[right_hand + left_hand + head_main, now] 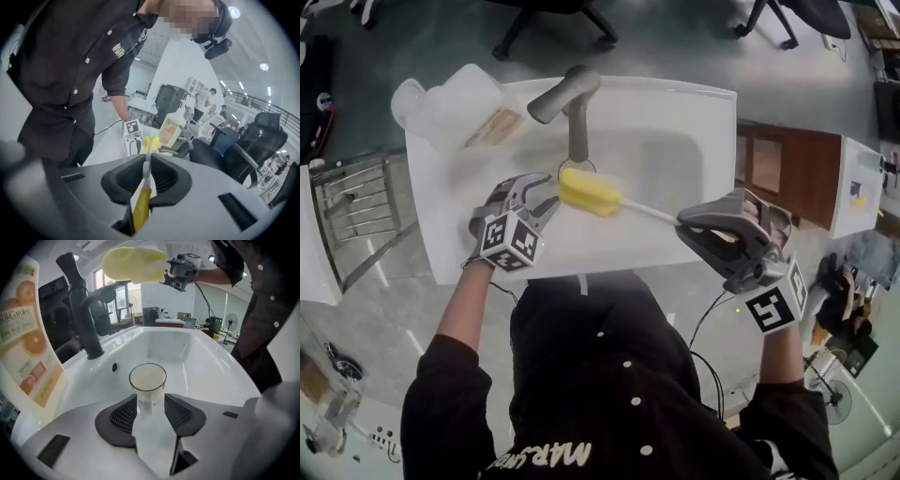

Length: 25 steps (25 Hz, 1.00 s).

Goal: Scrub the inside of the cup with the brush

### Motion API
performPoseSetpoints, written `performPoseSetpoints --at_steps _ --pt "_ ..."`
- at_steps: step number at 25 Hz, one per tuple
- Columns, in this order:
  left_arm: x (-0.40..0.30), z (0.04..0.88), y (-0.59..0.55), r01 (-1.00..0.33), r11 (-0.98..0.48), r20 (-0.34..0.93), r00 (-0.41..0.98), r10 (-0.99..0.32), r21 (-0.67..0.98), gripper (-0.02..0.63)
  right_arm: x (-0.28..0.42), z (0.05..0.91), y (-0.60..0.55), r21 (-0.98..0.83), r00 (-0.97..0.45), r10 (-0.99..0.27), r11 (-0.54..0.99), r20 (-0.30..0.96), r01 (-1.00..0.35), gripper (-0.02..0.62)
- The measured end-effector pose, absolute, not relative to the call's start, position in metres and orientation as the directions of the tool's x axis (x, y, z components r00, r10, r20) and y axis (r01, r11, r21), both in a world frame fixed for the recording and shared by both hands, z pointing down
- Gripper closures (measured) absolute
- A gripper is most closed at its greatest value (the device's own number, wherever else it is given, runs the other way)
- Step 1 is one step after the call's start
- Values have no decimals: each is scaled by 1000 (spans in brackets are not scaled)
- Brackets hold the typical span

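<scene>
1. Left gripper (150, 404): jaws wide, flanking the clear plastic cup (147, 377) that stands upright in the white sink (206, 362), probably to steady it.
2. Right gripper (146, 161): jaws clamp the yellow-handled sponge brush (140, 206), its head raised over the cup for entry.

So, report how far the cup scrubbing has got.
Done: right gripper clamps the sponge brush by its handle. In hand: left gripper, jaws open, straddles the clear cup standing in the sink. Left: grip the cup, put the brush head inside, scrub; it hangs outside now.
</scene>
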State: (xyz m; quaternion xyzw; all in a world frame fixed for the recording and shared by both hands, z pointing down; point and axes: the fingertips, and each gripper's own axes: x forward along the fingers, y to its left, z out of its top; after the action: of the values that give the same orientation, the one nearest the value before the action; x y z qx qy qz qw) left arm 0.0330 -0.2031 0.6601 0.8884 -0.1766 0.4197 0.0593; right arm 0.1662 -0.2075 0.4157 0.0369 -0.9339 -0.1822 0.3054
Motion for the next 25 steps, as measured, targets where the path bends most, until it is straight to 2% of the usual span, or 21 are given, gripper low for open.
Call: performPoseSetpoints --at_steps 6,9,12,25 --pt "39 696 -205 -320 -946 788 570 -230 -45 423 163 488 -210 345 -672 -123 915 730 207 545" --pt "42 702 -206 -317 -947 787 570 -237 -55 445 154 506 -215 348 -635 -104 897 765 273 545" --pt "42 701 -212 -335 -938 783 559 -273 -87 505 147 515 -217 363 -591 -92 860 802 358 545" --pt "45 698 -210 -331 -934 834 472 -286 -133 515 118 550 -216 361 -395 -91 628 914 690 545"
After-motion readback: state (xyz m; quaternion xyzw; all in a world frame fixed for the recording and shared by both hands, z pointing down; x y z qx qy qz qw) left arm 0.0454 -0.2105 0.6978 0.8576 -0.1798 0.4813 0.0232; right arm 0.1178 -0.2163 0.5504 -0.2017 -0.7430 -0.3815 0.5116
